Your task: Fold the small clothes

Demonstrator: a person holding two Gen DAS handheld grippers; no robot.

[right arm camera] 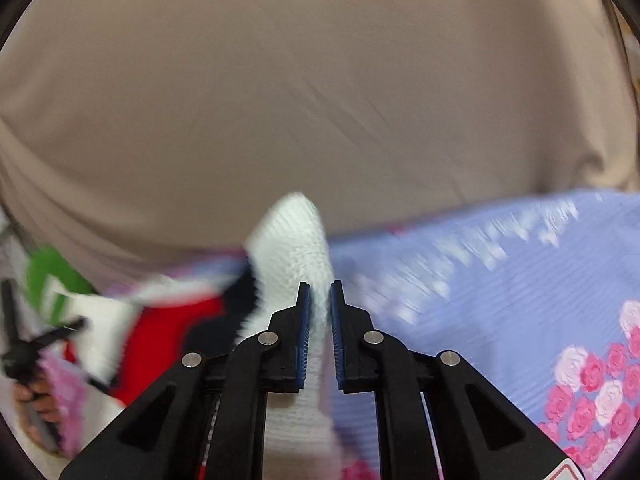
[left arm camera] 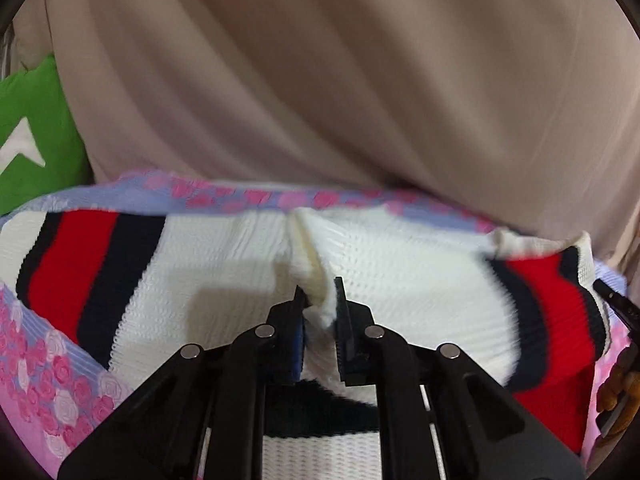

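Observation:
A small white knit garment (left arm camera: 224, 264) with red and dark navy stripes lies spread on a lilac sheet printed with pink roses (left arm camera: 52, 380). My left gripper (left arm camera: 320, 292) is shut on a pinched ridge of its white middle, which bunches up between the pads. In the right wrist view my right gripper (right arm camera: 320, 292) is shut on a white edge of the same garment (right arm camera: 292, 236), lifted so the cloth stands up above the fingertips; the striped part (right arm camera: 168, 332) trails to the left. The picture is blurred there.
A beige cloth (left arm camera: 340, 80) hangs as a backdrop behind the bed. A green cushion with a white star (left arm camera: 36, 132) sits at the far left. The other gripper and a hand (right arm camera: 28, 368) show at the left edge of the right wrist view.

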